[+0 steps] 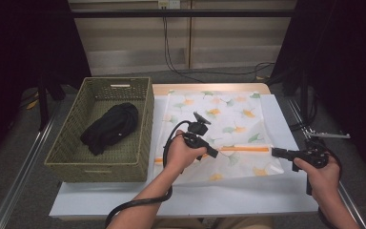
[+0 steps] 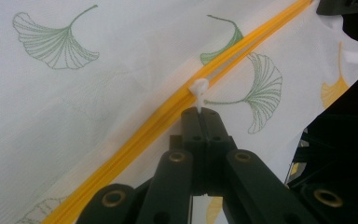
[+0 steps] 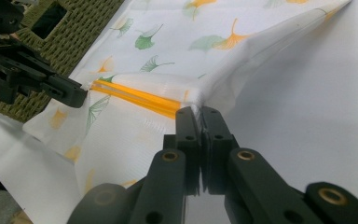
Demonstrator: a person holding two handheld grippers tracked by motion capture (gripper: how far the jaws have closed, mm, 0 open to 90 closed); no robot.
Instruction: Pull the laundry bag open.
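A white mesh bag (image 1: pixel 219 119) printed with green and orange ginkgo leaves lies flat on the table. A yellow zipper (image 1: pixel 248 149) runs across its near part. My left gripper (image 1: pixel 215 153) is shut on the small white zipper pull (image 2: pixel 199 88), which sits partway along the zipper (image 2: pixel 135 140). My right gripper (image 1: pixel 274 151) is shut on the bag's right edge at the zipper's end (image 3: pixel 186 105). In the right gripper view the left gripper (image 3: pixel 77 95) sits at the other end of the visible zipper stretch (image 3: pixel 140 99).
A woven green basket (image 1: pixel 145 119) stands to the left of the bag, with a black garment (image 1: pixel 110 126) bundled inside. The bag rests on a white board (image 1: pixel 195 195) that covers the table. Cables trail on the floor behind.
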